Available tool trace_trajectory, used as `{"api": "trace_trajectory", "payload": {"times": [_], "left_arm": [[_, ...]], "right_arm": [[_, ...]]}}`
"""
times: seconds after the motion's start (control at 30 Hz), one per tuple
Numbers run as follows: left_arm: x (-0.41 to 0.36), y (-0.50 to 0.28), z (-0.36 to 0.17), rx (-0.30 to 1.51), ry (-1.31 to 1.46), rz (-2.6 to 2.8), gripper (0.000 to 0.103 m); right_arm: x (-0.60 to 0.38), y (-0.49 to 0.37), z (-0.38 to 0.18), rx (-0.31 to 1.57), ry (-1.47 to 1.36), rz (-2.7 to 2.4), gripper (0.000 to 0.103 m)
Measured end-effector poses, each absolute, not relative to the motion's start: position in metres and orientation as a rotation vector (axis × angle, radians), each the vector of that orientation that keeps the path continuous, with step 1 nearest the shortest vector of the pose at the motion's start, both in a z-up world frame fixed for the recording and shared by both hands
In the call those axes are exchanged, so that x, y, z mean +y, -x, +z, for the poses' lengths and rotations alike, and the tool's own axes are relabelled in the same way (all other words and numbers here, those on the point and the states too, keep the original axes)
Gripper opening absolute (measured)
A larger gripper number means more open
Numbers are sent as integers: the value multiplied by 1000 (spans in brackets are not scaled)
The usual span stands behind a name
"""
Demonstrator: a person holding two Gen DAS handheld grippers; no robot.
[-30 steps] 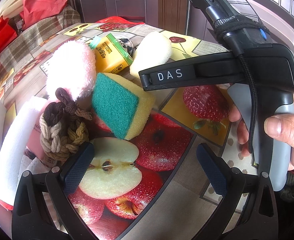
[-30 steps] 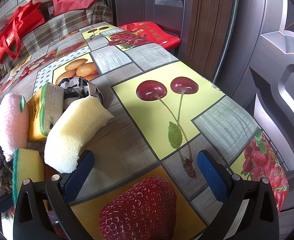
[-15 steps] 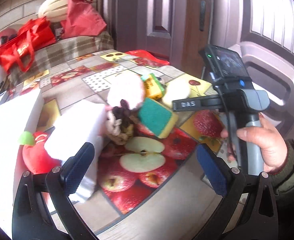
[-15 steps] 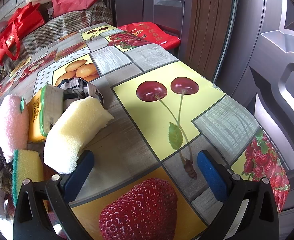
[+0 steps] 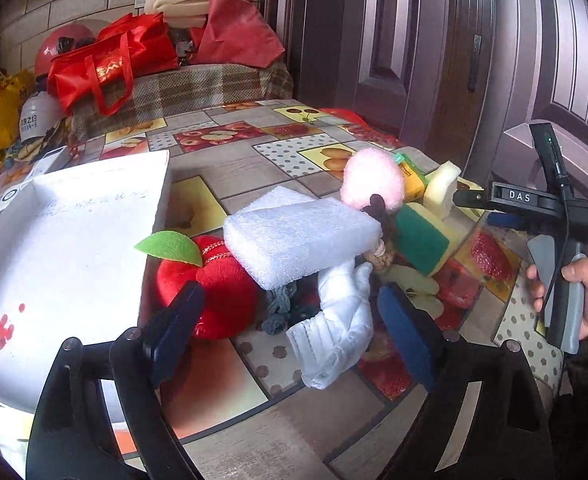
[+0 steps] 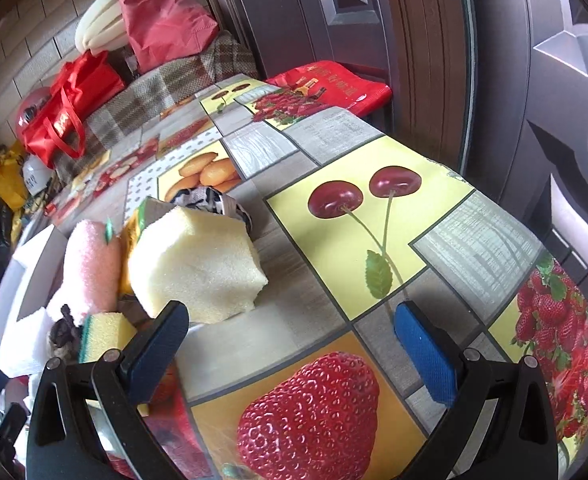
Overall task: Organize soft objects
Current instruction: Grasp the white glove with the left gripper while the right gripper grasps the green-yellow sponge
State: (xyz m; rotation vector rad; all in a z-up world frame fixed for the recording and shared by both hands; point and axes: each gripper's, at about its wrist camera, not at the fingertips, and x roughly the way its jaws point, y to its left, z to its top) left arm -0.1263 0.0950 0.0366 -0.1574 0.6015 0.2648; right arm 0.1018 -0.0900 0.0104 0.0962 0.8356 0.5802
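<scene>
Jaws on both tools stand spread wide with nothing between them. The left gripper (image 5: 289,320) hangs above the near edge of the desk (image 5: 221,168), over a crumpled white cloth glove (image 5: 342,320) and a red plush apple with a green felt leaf (image 5: 213,284). A white foam block (image 5: 298,240) rests partly on the apple and tilts over the pile. Behind it lie a pink fluffy ball (image 5: 374,180), a green-and-yellow scouring sponge (image 5: 426,238) and a pale yellow foam sponge (image 6: 197,268). A shallow white cardboard box (image 5: 65,248) sits just beside the pile on the left; it is judged to be the likely container. The right gripper (image 6: 289,340) hovers low over the desk, its left pad close to the pale yellow foam sponge.

Risks, as judged:
- The heap is interlocked. Lifting one piece may drag or topple a neighbour, the foam block first.
- The glove is limp; a shallow pinch may catch only a fold and slip.
- Excess closing force compresses foam, so the piece may spring out on release.
</scene>
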Motion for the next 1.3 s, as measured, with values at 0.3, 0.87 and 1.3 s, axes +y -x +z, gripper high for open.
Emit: {"api": "trace_trajectory", "payload": {"times": [0.3, 0.87, 1.3], "left_arm": [[82, 123, 37, 621, 116, 200, 89], [77, 95, 15, 791, 85, 180, 62], [71, 87, 12, 820, 49, 174, 44]], "right_arm": [[-86, -76, 18, 793, -70, 758, 103], [13, -40, 2, 861, 263, 925, 83], [8, -36, 2, 848, 268, 918, 55]]}}
